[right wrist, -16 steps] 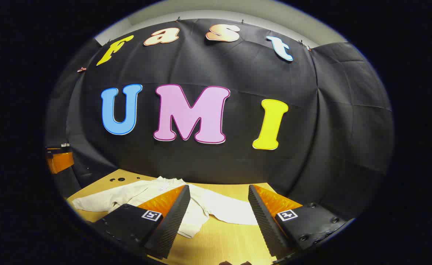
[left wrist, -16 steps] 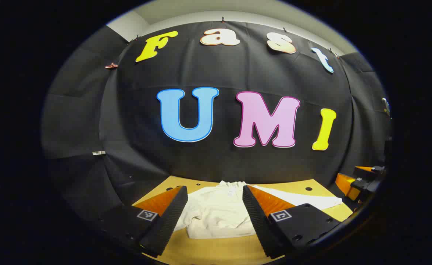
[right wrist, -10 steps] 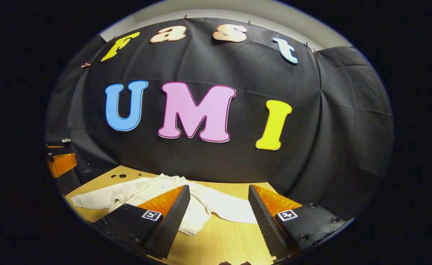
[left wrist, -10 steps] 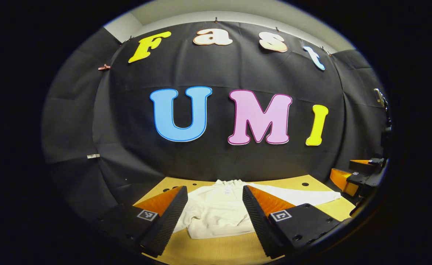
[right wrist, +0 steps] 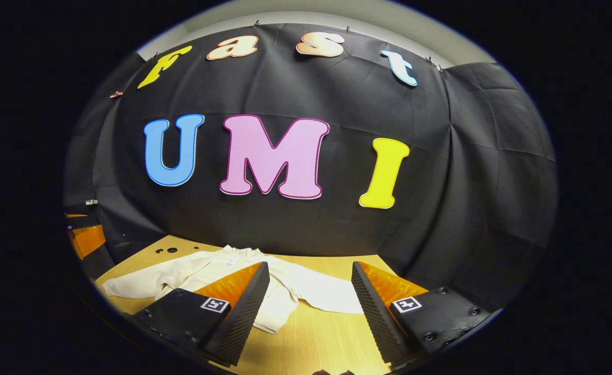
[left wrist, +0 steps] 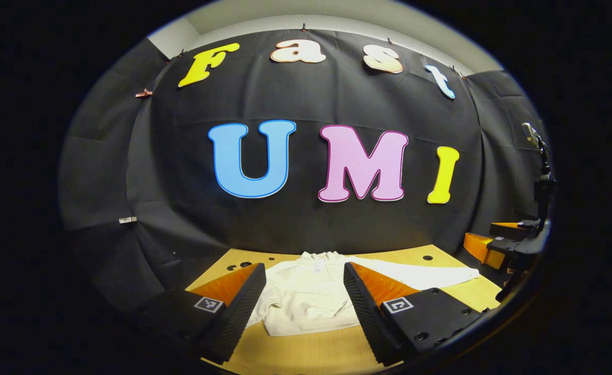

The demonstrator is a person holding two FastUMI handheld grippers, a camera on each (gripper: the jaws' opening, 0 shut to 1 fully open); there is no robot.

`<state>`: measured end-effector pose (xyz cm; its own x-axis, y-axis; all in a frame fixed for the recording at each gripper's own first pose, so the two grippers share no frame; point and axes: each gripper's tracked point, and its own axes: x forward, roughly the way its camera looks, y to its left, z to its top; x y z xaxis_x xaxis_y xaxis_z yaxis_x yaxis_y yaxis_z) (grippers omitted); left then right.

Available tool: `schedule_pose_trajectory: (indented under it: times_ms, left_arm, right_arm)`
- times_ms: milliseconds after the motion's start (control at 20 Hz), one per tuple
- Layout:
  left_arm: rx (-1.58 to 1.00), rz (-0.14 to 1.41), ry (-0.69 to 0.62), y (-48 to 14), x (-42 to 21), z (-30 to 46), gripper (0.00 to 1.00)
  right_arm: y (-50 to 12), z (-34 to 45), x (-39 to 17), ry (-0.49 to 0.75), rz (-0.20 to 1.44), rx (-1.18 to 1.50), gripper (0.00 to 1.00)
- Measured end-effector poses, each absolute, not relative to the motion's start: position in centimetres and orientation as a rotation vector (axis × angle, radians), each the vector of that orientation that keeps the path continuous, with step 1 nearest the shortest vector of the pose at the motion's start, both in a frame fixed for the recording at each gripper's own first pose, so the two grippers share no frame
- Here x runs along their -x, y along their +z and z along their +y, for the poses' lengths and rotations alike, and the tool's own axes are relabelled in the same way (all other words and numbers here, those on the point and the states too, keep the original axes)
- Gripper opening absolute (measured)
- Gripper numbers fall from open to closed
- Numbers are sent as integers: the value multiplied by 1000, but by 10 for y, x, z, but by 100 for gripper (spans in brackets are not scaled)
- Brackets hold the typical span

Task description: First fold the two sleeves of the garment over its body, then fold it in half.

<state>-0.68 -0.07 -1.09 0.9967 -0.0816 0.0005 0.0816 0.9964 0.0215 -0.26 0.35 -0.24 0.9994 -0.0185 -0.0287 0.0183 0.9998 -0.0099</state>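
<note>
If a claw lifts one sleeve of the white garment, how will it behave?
The garment lies flat and creased on the table, so it is probably thin and floppy. A lifted sleeve would likely drape and trail. It looks light, so the body may drag along.

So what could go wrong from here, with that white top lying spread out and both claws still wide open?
Both sleeves still lie spread out. The right sleeve ends near the table edge, so a careless grab could drag it off. The garment is limp, so the left gripper or right gripper, both open above it, might pinch two layers or bunch the cloth.
</note>
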Motion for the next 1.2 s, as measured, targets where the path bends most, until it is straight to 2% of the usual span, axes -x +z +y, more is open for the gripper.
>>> schedule_pose_trajectory:
  times_ms: [550,1200]
  left_arm:
    - [-67,15,-106,-21,3,-21,95]
    - [-52,85,-24,-45,-30,-29,95]
  right_arm:
    - [-30,-62,-37,-124,92,24,97]
    - [-144,-180,-111,-270,353,-32,98]
